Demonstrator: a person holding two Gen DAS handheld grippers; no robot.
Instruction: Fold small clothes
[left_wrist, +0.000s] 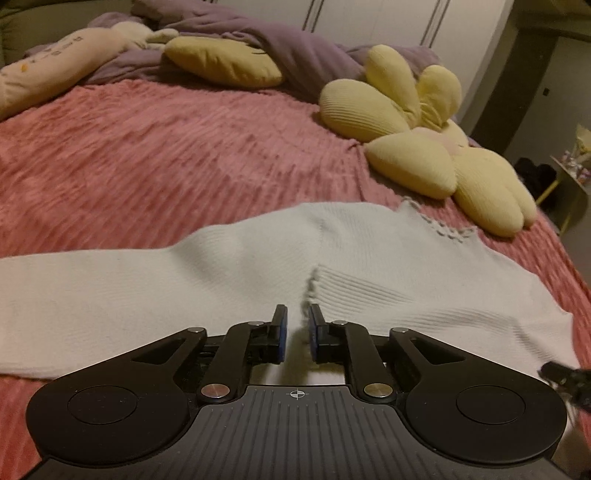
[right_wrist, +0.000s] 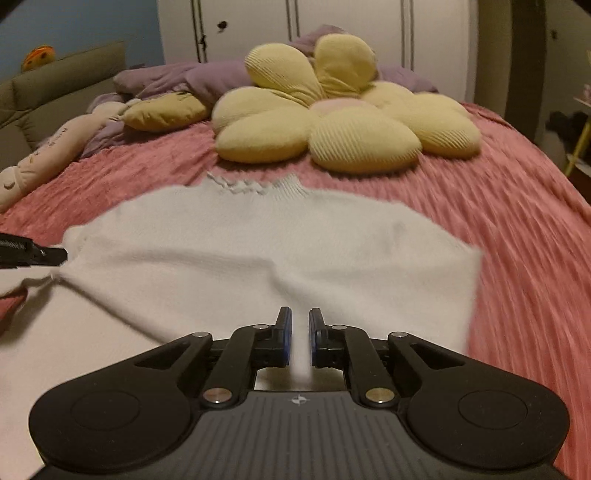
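Pink ribbed bedspread (right_wrist: 517, 258) is spread over the whole bed and carries everything else; its pile is likely to drag on knit fabric pulled across it. Ahead of both hand-held grippers, a yellow flower cushion (right_wrist: 351, 122) is seen near the far edge of the garment, with a purple blanket (left_wrist: 295, 51) heaped beyond it.

A white knitted sweater (left_wrist: 258, 251) is laid flat directly beneath and ahead of both tools, its neckline at the far side and one sleeve stretched out to the left of the left hand-held gripper (left_wrist: 297, 334). That tool's jaws are seen nearly closed, a narrow gap left, and a thin raised ridge of knit runs between the pads; whether it is truly pinched cannot be told. The right hand-held gripper (right_wrist: 300, 338) is likewise almost shut, with a slim strip of white fabric standing between its pads, so a light hold on the near hem is judged probable.

Several risks are judged from here. With so little cloth caught, the hem could slide out once it is lifted. If only one side is held firmly, the fold would be dragged askew. If the hem is carried too far forward, the cushion could be nudged or the neckline buried under it.
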